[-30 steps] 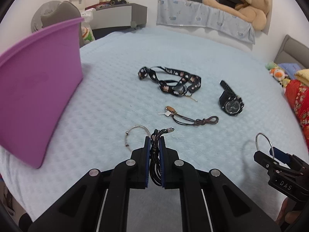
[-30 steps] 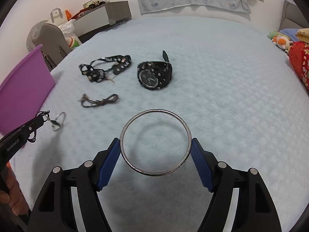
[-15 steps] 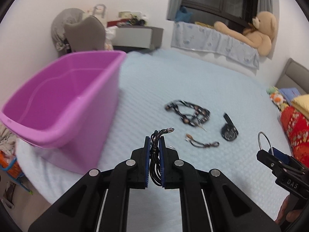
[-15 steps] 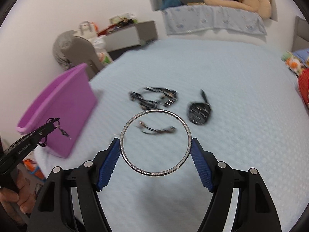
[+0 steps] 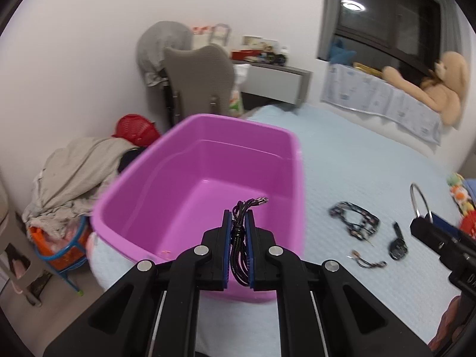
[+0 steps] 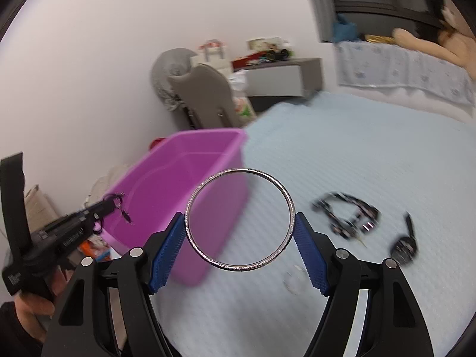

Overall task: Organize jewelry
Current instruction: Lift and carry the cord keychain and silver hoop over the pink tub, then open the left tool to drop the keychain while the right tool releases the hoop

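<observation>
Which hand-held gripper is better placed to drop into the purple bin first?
Left. The left hand-held gripper, shut on the black cord, hangs over the purple bin; the right's bangle looks short of it.

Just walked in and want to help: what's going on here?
A person is tidying jewelry on the bed with two handheld grippers. The left gripper pinches a black cord necklace over the purple tub; the right gripper holds a silver bangle. A strap, watch and another cord remain on the bed.
</observation>
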